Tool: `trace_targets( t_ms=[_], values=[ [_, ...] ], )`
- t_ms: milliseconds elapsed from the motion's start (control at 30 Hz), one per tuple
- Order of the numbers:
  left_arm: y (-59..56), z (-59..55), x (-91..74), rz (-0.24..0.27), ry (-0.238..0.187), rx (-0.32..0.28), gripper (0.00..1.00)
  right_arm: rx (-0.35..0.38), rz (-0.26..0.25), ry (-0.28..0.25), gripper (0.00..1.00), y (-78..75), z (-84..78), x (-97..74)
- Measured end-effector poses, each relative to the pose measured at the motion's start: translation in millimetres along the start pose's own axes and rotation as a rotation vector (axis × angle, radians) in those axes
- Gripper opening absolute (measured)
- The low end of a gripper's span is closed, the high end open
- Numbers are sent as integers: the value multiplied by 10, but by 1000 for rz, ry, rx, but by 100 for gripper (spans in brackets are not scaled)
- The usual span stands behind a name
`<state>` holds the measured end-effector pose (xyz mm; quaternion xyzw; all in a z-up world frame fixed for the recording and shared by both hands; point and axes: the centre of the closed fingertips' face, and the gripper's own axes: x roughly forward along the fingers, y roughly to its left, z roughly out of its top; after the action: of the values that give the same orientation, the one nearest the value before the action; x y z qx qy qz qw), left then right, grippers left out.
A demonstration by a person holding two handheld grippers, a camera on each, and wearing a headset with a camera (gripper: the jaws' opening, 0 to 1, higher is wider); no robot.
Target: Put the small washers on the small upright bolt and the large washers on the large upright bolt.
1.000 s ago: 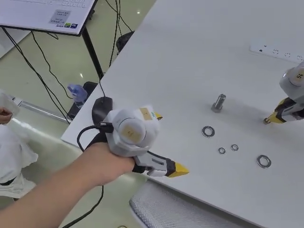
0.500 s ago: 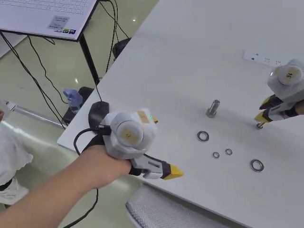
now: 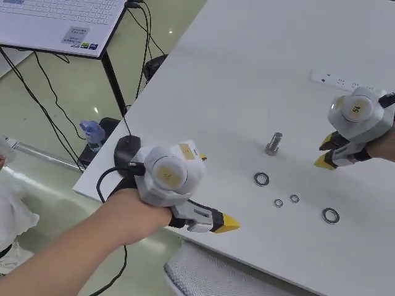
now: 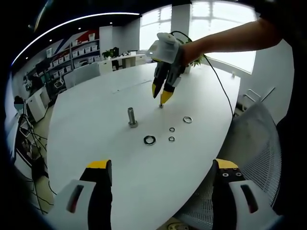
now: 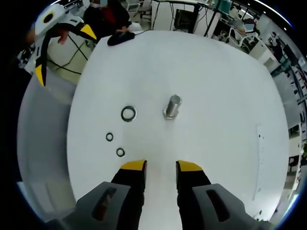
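Note:
The large upright bolt (image 3: 273,143) (image 4: 131,117) (image 5: 171,106) stands mid-table. One large washer (image 3: 261,179) (image 5: 128,113) lies just in front of it, another (image 3: 331,216) (image 4: 187,119) further right. Two small washers (image 3: 278,203) (image 3: 294,198) lie flat between them. My right gripper (image 3: 322,154) (image 5: 161,166) hovers open and empty, right of the large bolt. In the left gripper view its tips (image 4: 162,93) hang just over the small upright bolt (image 4: 161,104). My left gripper (image 3: 216,189) (image 4: 162,167) is wide open and empty at the table's near edge.
A white power strip (image 3: 336,79) lies at the back right of the table. A black mouse (image 3: 126,148) sits near the left corner. A grey chair back (image 3: 203,271) is below the front edge. A laptop (image 3: 55,21) stands on a side stand with cables beneath.
My right gripper has come a little left toward the large bolt and now covers the small bolt in the head view. The left gripper has held still; the camera shifted.

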<state>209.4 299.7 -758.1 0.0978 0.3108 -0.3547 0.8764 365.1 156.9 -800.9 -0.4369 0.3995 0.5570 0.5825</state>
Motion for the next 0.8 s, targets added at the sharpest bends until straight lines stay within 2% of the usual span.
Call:
trace_targets(
  t_ms=[167,367,600,800],
  values=[
    [-15,-8,-2,-8,5,4,87,19,15,-33,27,116,45,5],
    [-32,-36,-1,-17,11,1,88,7,27,-22,29,272,-5,66],
    [-38,17,-34,-24,-38,-24,91,11,45,-23,31,458,-23,100],
    [-73,13,-50,-38,-43,-4,93,19,66,-24,32,623,-43,195]
  ],
)
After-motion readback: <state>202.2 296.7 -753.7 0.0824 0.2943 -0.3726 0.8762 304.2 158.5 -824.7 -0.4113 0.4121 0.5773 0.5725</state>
